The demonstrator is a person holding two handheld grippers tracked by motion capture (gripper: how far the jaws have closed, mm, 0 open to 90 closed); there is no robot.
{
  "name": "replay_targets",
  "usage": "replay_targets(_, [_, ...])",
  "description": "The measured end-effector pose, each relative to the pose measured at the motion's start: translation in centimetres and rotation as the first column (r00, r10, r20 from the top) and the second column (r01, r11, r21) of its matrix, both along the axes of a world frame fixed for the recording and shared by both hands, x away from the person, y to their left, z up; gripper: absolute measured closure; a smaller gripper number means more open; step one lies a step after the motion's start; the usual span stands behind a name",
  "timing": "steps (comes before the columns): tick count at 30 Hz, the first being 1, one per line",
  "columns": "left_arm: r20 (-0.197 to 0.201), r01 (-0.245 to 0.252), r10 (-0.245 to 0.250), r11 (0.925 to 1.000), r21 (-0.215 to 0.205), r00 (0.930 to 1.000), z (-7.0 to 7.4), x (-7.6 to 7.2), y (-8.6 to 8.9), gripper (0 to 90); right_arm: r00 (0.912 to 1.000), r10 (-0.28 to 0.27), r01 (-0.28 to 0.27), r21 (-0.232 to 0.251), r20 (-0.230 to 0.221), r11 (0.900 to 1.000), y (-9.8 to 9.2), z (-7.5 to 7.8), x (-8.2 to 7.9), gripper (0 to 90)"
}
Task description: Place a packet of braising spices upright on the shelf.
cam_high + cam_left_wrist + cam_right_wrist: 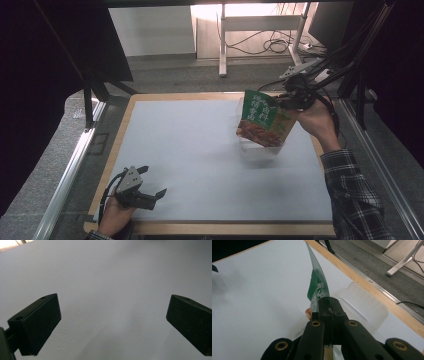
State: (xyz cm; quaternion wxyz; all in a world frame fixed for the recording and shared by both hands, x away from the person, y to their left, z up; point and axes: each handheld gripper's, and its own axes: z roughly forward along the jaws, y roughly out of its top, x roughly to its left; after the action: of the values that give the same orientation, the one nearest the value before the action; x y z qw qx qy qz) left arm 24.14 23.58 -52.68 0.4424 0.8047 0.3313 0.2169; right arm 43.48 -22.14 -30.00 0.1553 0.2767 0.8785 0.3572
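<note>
Toward the upper right of the high view, the right gripper (292, 102) is raised above the table with its jaws pressed together on the top edge of a green snack pouch (263, 119). The pouch hangs tilted in the air, its printed face turned toward the camera: white lettering on green across the top, a brownish picture of food along the bottom. The hand (320, 121) holding that gripper comes out of a plaid sleeve (356, 197) that runs up from the lower right corner.

In the right gripper view, the pouch (319, 287) appears nearly edge-on as a thin curved sheet rising from between the closed jaws toward the top centre of the frame. Directly below it lies a clear plastic tray (364, 308) on the pale mat, close to the wooden table edge (362, 281) that runs diagonally down the right side. In the high view the same tray (257, 150) is a faint, glassy shape just under the pouch's lower edge; whether the pouch touches it, I cannot tell.

At the lower left of the high view, the left gripper (152, 181) rests low over the light grey mat (200, 155), held by a hand (116, 212) at the bottom edge, well apart from the pouch. Its jaws are spread wide with nothing between them; in the left gripper view the two black pads (37, 326) stand far apart over bare mat (112, 295).
</note>
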Motion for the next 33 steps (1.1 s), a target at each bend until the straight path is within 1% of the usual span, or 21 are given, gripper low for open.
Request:
replay_targets(3, [0.000,0.000,0.000,1.0000,0.000,1.0000,0.0,0.0,0.0,0.0,1.0000,-0.001,0.001,0.000,-0.004,1.000,0.1,-0.2,0.2,89.6])
replay_targets(6, [0.000,0.001,-0.001,1.0000,0.001,1.0000,0.0,0.0,0.0,0.0,0.9999,0.005,-0.005,-0.023,-0.016,1.000,0.6,-0.9,0.3,89.6])
replay_targets(7, [0.000,0.001,-0.001,1.0000,0.001,1.0000,0.0,0.0,0.0,0.0,0.9999,0.005,-0.005,-0.023,-0.016,1.000,0.6,-0.9,0.3,89.6])
replay_targets(9, [0.000,0.000,0.000,1.0000,-0.004,1.0000,0.0,0.0,-0.1,0.0,0.9999,0.002,-0.003,-0.029,-0.017,1.000,0.9,-1.3,0.4,89.5])
replay_targets(10, [0.000,0.000,0.000,1.0000,-0.004,1.0000,0.0,0.0,-0.1,0.0,0.9997,-0.004,0.004,-0.034,-0.024,0.999,1.0,-1.8,0.7,89.5])
replay_targets(11, [0.000,0.000,0.000,1.0000,-0.004,1.0000,0.0,0.0,-0.1,0.0,0.9997,-0.004,0.004,-0.034,-0.024,0.999,1.0,-1.8,0.7,89.5])
replay_targets(12, [0.000,-0.001,0.001,1.0000,-0.004,1.0000,0.0,0.0,0.0,0.0,0.9995,-0.011,0.010,-0.032,-0.029,0.999,1.0,-2.1,0.9,89.5])
replay_targets(13, [0.000,-0.001,0.001,1.0000,-0.004,1.0000,0.0,0.0,0.0,0.0,0.9995,-0.011,0.010,-0.032,-0.029,0.999,1.0,-2.1,0.9,89.5])
replay_targets(14, [0.000,-0.001,0.001,1.0000,-0.005,1.0000,0.0,0.0,0.0,0.0,0.9991,-0.023,0.023,-0.021,-0.034,1.000,0.7,-2.5,1.2,89.5])
replay_targets(15, [0.000,-0.001,0.001,1.0000,-0.005,1.0000,0.0,0.0,0.0,0.0,0.9991,-0.023,0.023,-0.021,-0.034,1.000,0.7,-2.5,1.2,89.5])
replay_targets(16, [-0.001,0.000,0.000,1.0000,-0.004,1.0000,0.0,0.0,-0.1,0.0,0.9984,-0.041,0.041,-0.011,-0.038,0.999,0.4,-2.9,1.3,89.5])
replay_targets(19, [-0.001,0.001,-0.001,1.0000,-0.002,1.0000,0.0,0.0,-0.1,0.0,0.9984,-0.044,0.044,0.003,-0.036,0.999,0.1,-3.1,1.4,89.5])
replay_targets(21, [0.000,0.000,0.000,1.0000,-0.003,1.0000,0.0,0.0,-0.1,0.0,0.9985,-0.044,0.044,0.000,-0.032,0.999,0.1,-3.0,1.3,89.3])
replay_targets(23, [0.000,0.000,0.000,1.0000,-0.003,1.0000,0.0,0.0,-0.1,0.0,0.9991,-0.039,0.039,-0.009,-0.017,0.999,0.2,-2.8,1.3,85.4])
replay_targets(26, [0.000,0.000,0.000,1.0000,-0.003,1.0000,0.0,0.0,0.0,0.0,0.9989,-0.046,0.046,0.001,0.007,0.999,0.1,-2.7,1.3,80.1])
replay_targets(27, [0.000,0.000,0.000,1.0000,-0.003,1.0000,0.0,0.0,0.0,0.0,0.9989,-0.046,0.046,0.001,0.007,0.999,0.1,-2.7,1.3,80.1])
replay_targets(28, [0.000,0.000,0.000,1.0000,-0.003,1.0000,0.0,0.0,0.0,0.0,0.9987,-0.047,0.047,0.004,0.020,0.999,0.1,-2.6,1.4,79.1])
replay_targets(30, [0.000,0.000,0.000,1.0000,-0.004,1.0000,0.0,0.0,0.0,0.0,0.9981,-0.055,0.054,0.012,0.030,0.998,0.0,-2.5,1.4,75.1])
replay_targets(33, [0.001,0.001,-0.001,1.0000,-0.002,1.0000,0.0,0.0,-0.1,0.0,0.9966,-0.062,0.062,0.015,0.054,0.998,-0.1,-2.2,1.4,71.5])
